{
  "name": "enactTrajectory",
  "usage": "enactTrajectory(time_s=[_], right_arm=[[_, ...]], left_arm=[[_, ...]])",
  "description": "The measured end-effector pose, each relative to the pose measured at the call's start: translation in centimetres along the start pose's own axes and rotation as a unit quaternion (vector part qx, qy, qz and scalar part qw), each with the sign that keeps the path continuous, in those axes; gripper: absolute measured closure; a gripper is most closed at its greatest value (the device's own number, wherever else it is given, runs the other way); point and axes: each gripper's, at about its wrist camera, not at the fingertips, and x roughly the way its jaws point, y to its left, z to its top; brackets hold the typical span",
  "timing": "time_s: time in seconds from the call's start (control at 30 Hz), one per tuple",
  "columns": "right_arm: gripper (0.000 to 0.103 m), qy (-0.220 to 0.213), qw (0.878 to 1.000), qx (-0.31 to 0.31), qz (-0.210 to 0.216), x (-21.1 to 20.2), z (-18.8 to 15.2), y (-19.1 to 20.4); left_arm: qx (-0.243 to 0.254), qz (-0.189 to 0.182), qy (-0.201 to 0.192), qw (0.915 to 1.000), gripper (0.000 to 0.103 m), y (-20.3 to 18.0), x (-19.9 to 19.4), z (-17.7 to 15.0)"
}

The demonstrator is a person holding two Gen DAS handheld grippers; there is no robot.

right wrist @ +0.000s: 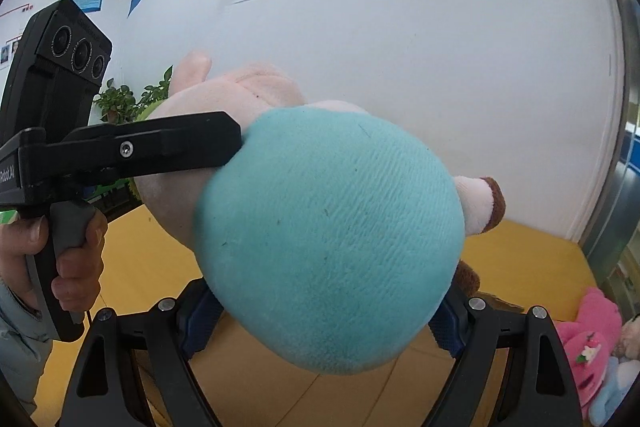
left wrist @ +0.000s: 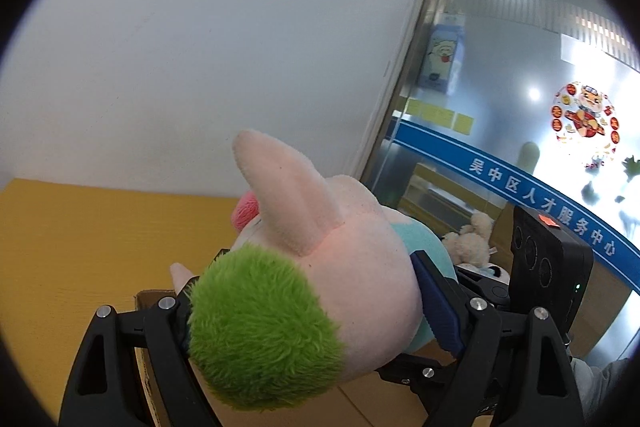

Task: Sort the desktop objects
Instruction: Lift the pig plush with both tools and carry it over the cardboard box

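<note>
A plush pig toy (left wrist: 352, 267) with a pink head, green tuft and teal body is held in the air between both grippers. My left gripper (left wrist: 316, 311) is shut on its pink head. My right gripper (right wrist: 324, 319) is shut on its round teal body (right wrist: 332, 239). The left gripper's finger (right wrist: 160, 147) shows in the right wrist view, pressed against the toy's head. The right gripper's black body (left wrist: 548, 267) shows at the right of the left wrist view.
A yellow tabletop (left wrist: 80, 247) lies below, against a white wall. A cardboard box (left wrist: 148, 367) sits under the left gripper. A cream plush (left wrist: 472, 239) lies behind the toy. Pink and blue plush toys (right wrist: 592, 339) lie at the table's right edge, beside a glass door.
</note>
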Motion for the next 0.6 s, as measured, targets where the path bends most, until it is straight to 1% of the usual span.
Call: enactTrajectory(time_s=[0.03, 0.13, 0.23, 0.33, 0.4, 0.43, 0.5, 0.53, 0.6], right_arm=[[0.017, 0.011, 1.000, 0.005, 0.013, 1.8, 0.1, -0.8], [0.017, 0.045, 0.998, 0.018, 0.035, 6.5, -0.3, -2.4], [0.017, 0.085, 0.995, 0.029, 0.053, 11.7, -1.6, -3.7], [0.017, 0.127, 0.989, 0.031, 0.065, 16.8, -3.4, -4.5], [0.017, 0.155, 0.984, 0.043, 0.075, 19.7, -4.7, -4.8], [0.017, 0.165, 0.982, 0.045, 0.075, 20.7, -5.3, -4.8], [0.017, 0.184, 0.979, 0.049, 0.074, 22.5, -6.4, -4.7], [0.015, 0.191, 0.978, 0.050, 0.073, 23.2, -6.8, -4.6], [0.011, 0.205, 0.976, 0.044, 0.066, 24.3, -7.5, -4.3]], left_arm=[[-0.007, 0.006, 0.007, 0.9999, 0.016, 0.7, 0.8, -0.1], [-0.045, 0.027, 0.039, 0.9979, 0.016, 4.2, 4.2, -1.3], [-0.074, 0.049, 0.067, 0.9938, 0.016, 7.1, 7.0, -3.2], [-0.117, 0.068, 0.100, 0.9857, 0.016, 10.1, 9.3, -5.3], [-0.152, 0.085, 0.125, 0.9768, 0.016, 11.8, 10.5, -6.9], [-0.160, 0.091, 0.134, 0.9737, 0.016, 12.3, 10.8, -7.3], [-0.173, 0.108, 0.158, 0.9663, 0.015, 12.9, 11.6, -8.1], [-0.165, 0.116, 0.161, 0.9661, 0.013, 12.7, 11.7, -8.1], [-0.139, 0.134, 0.187, 0.9633, 0.012, 11.7, 12.3, -8.2]])
